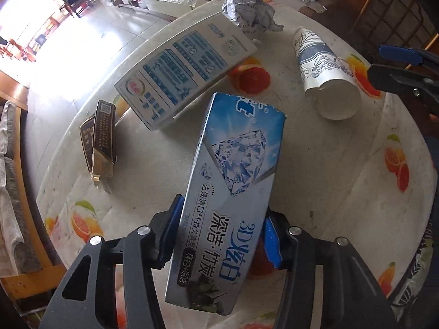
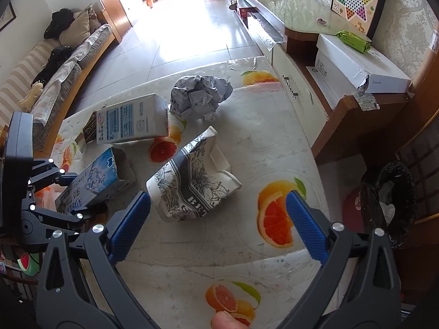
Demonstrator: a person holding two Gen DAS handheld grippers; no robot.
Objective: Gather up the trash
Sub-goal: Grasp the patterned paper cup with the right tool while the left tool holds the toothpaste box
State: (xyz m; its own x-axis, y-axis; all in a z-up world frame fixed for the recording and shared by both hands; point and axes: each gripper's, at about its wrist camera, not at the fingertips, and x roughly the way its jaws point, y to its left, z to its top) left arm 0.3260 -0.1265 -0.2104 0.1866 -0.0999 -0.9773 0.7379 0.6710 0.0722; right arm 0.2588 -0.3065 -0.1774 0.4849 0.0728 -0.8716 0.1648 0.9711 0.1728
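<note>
Left gripper [image 1: 219,235] points nearly straight down over the table, and its blue pads sit against both long sides of the toothpaste box [image 1: 233,192], taking it near its near end. The jaws stand about half closed, which is as far as the box's width lets them go, so I call this a grip on the carton and not an empty hover. In the right wrist view the far end of the box [image 2: 96,183] looks to be down on the fruit-print tablecloth [image 2: 247,137], so the lift, as I judge it, is not yet made. Holding across the narrow width makes sense: the cardboard faces are flat and the pads get a square bite.

Right gripper [image 2: 218,224] hangs wide open with nothing between its pads, lined up toward the crushed paper cup [image 2: 189,183] lying on its side just ahead, likely its target.

Other trash waits on the table: a pale blue-printed carton [image 1: 181,74], a crumpled paper ball [image 1: 249,11] beyond it, and a small dark and gold box [image 1: 100,139] off by the edge. A black-lined bin [image 2: 389,200] stands on the floor past the right edge of the table, the probable destination for everything here.
</note>
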